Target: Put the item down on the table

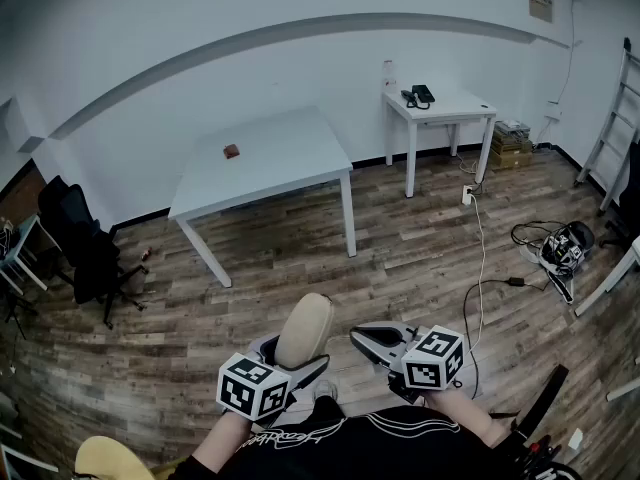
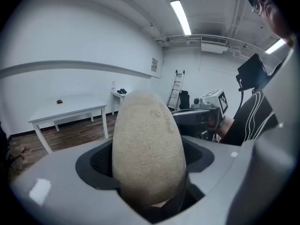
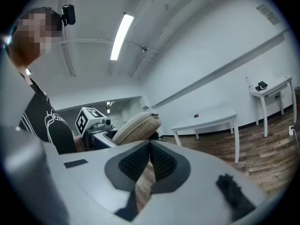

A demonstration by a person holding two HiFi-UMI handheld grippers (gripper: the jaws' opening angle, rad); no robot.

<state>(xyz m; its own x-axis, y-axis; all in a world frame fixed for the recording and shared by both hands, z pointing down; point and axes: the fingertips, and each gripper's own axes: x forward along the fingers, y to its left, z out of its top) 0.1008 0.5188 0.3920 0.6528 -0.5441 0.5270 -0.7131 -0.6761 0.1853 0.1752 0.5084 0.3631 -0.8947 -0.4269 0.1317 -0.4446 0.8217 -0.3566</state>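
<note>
A beige, oval, slipper-like item (image 1: 305,330) stands upright between the jaws of my left gripper (image 1: 296,360), which is shut on it low in the head view. In the left gripper view the item (image 2: 147,146) fills the middle, wedged between the wide-set jaws. From the right gripper view the item (image 3: 137,127) appears at the left, beside the left gripper's marker cube (image 3: 89,120). My right gripper (image 1: 357,335) is shut with nothing between its pads (image 3: 161,162) and points left towards the item. The large white table (image 1: 270,158) stands well ahead across the floor.
A small red-brown object (image 1: 231,151) lies on the large table. A smaller white table (image 1: 440,108) with a phone stands at the back right. A black office chair (image 1: 80,248) is at the left, a ladder (image 1: 615,128) and floor cables (image 1: 480,268) at the right.
</note>
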